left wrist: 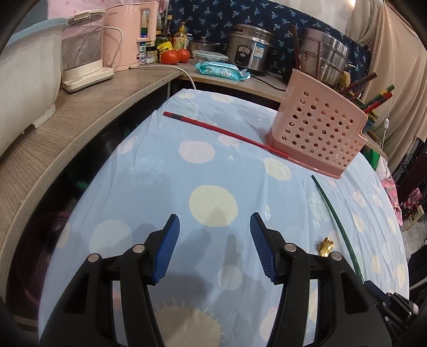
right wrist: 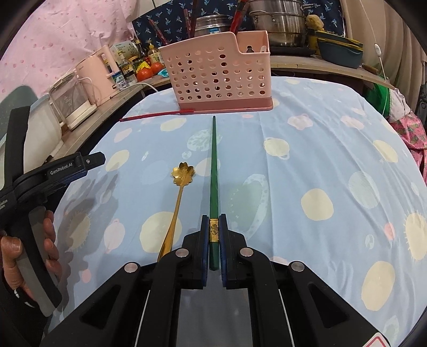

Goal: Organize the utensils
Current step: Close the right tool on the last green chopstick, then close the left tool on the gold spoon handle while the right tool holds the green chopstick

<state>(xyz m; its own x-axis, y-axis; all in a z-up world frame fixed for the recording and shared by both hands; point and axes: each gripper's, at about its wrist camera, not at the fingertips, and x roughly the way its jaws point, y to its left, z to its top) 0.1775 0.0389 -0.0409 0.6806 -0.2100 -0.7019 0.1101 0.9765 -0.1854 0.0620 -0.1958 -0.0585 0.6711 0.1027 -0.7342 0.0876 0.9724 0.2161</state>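
My right gripper [right wrist: 214,216] is shut on the thick end of a green chopstick [right wrist: 214,170], whose thin tip points toward the pink perforated utensil holder [right wrist: 217,73] at the far side of the table. A gold flower-bowl spoon [right wrist: 179,192] lies just left of that chopstick. A red chopstick [right wrist: 152,115] lies against the holder's base. My left gripper [left wrist: 214,223] hangs open over the blue cloth with nothing between its pads; in its view the red chopstick [left wrist: 221,131], the holder [left wrist: 319,128], the green chopstick [left wrist: 337,224] and the spoon's bowl [left wrist: 325,247] show.
The table carries a blue spotted cloth [right wrist: 320,165]. A wooden shelf [left wrist: 88,112] along the left holds a pink kettle [left wrist: 128,34], a clear jug, bottles and tomatoes. Steel pots [right wrist: 280,24] stand behind the holder. A hand [right wrist: 16,253] grips the left tool's handle.
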